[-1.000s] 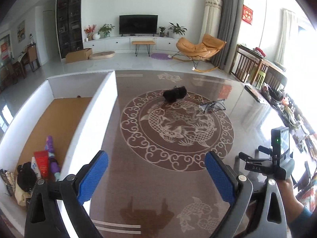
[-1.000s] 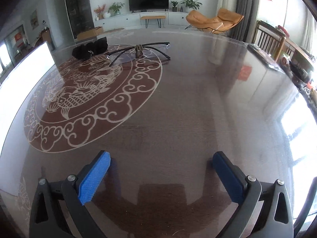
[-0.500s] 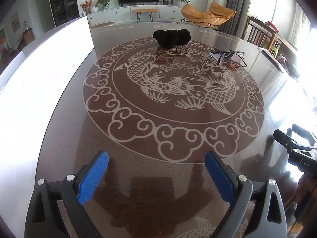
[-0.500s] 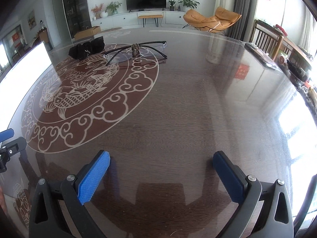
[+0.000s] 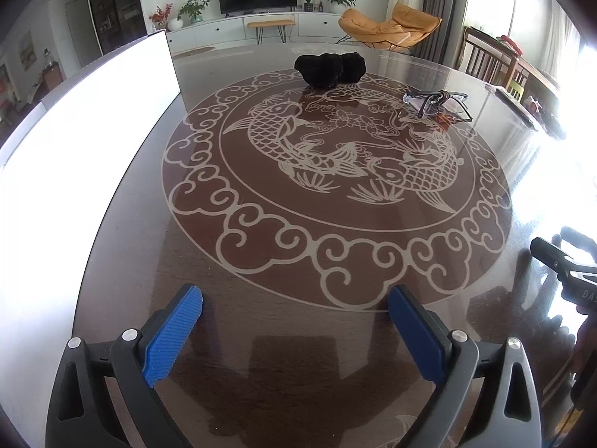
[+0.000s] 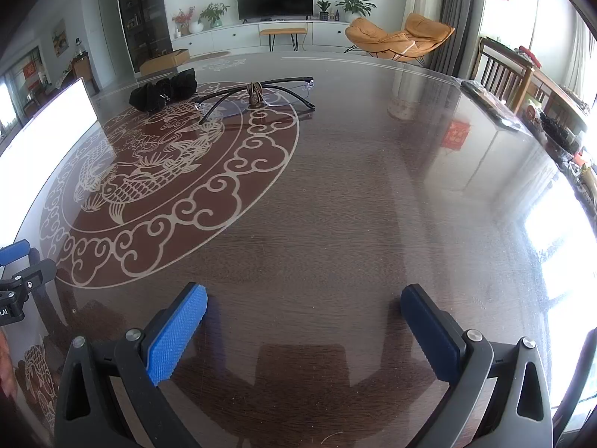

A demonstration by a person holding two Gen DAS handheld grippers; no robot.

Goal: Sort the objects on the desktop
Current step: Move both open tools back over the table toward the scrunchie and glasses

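We see a big dark glossy table [image 5: 306,339] w/ a round carp-and-cloud medallion [image 5: 335,171] inlaid in it. Along the table's left side stands a white bin wall [image 5: 93,142], blown out by glare, so we can't see inside it from here. At the far edge of the medallion lies a black bundle [image 5: 329,68], prob. soft fabric, though it's too dark to say for sure. To its right, well apart from it and near the medallion's right rim, sits a pair of glasses [image 5: 438,104] w/ temples unfolded; a small brown item [image 6: 255,94] rests at the middle of the frame, what it is we can't tell.

Our left gripper [image 5: 294,313] hangs low over the near part of the table, blue pads [image 5: 173,334] spread wide, nothing between them. Our right gripper [image 6: 304,311] does likewise over bare wood to the right of the medallion, jaws wide apart and empty. Both are well short of the glasses and the bundle. Each gripper shows at the edge of the other's view.
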